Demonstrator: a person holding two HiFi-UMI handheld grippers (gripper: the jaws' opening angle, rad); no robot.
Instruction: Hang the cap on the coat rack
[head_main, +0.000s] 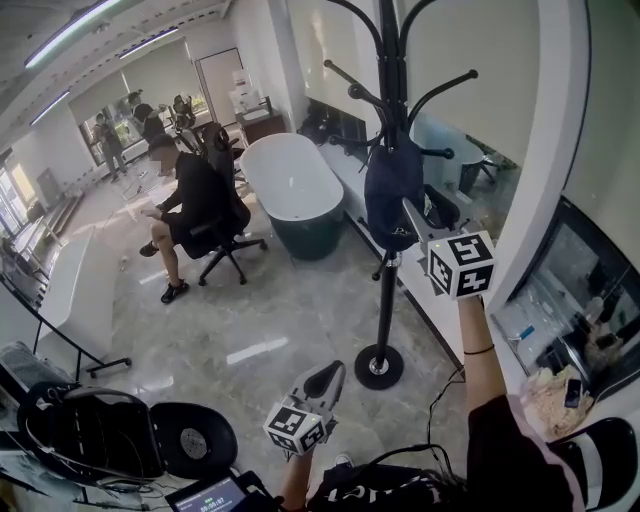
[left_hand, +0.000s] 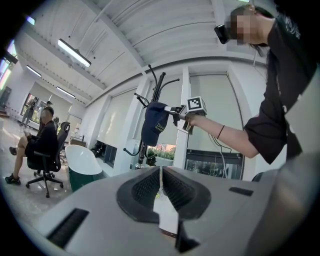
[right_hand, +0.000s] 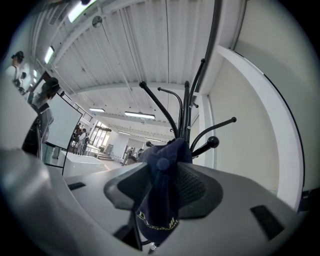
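Closest to me, my left tongs (left_hand: 161, 172) point level, their ribbed black jaws closed together with nothing between them. Further out, my right tongs (right_hand: 165, 172) stand wide apart, one jaw on either side of the dark navy fabric cap (right_hand: 161, 200) with yellow lettering, neither pinching it. That cap hangs on the black metal coat rack (head_main: 386, 300), close against its pole below the upper hooks, its top button facing my right tongs. Beyond the rack's round base stand a white oval bathtub (head_main: 290, 175) and a person (head_main: 195, 195) seated on a black office chair (head_main: 218, 238)
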